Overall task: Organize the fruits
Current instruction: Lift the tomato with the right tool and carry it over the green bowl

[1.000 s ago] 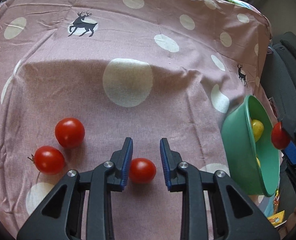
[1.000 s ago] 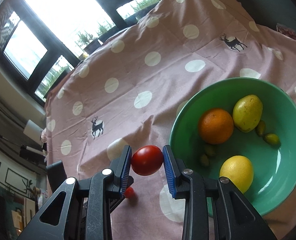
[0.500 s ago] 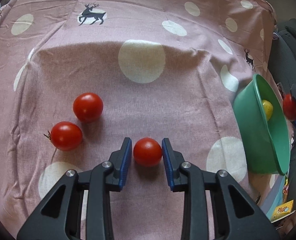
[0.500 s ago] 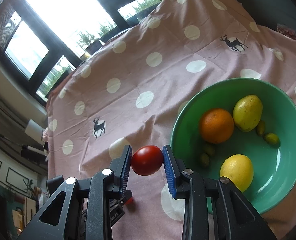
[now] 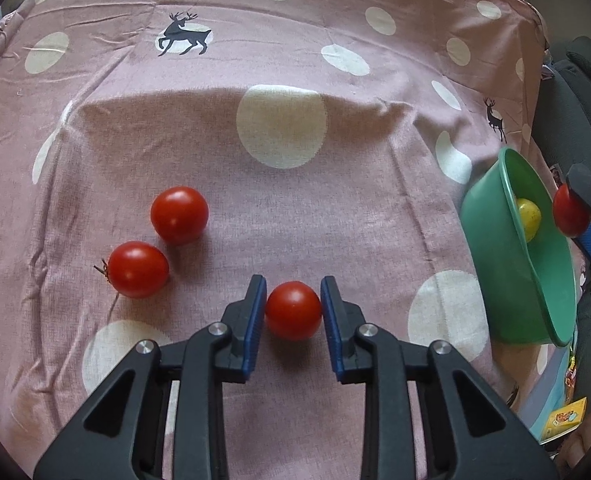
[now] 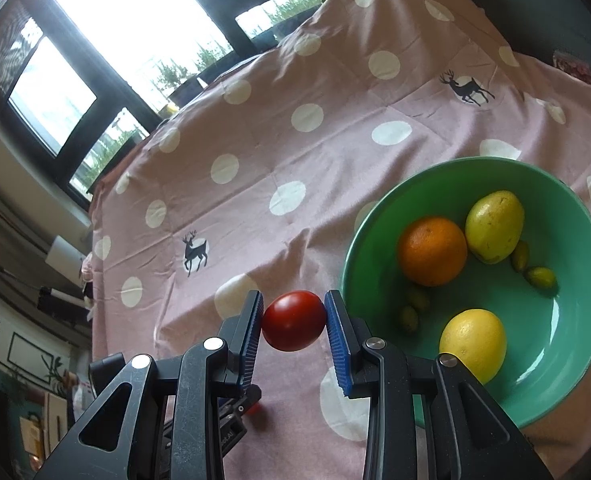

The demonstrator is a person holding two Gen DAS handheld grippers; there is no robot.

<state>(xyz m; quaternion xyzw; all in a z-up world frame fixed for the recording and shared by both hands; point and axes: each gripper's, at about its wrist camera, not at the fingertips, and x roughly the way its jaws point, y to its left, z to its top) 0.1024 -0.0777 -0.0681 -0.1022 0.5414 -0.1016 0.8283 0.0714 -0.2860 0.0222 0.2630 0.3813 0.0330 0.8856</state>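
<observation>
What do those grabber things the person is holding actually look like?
Both look alike. The left hand-held gripper and the right hand-held gripper each have two black plastic fingers with triangular cut-outs and silver round bolts at the joints. Ribbed blue pads line the inner faces. No cables, markings or sleeves show.

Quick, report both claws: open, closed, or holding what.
Left claw: closed on a tomato resting on the cloth.
Right claw: closed on a tomato, held beside the green bowl.
</observation>
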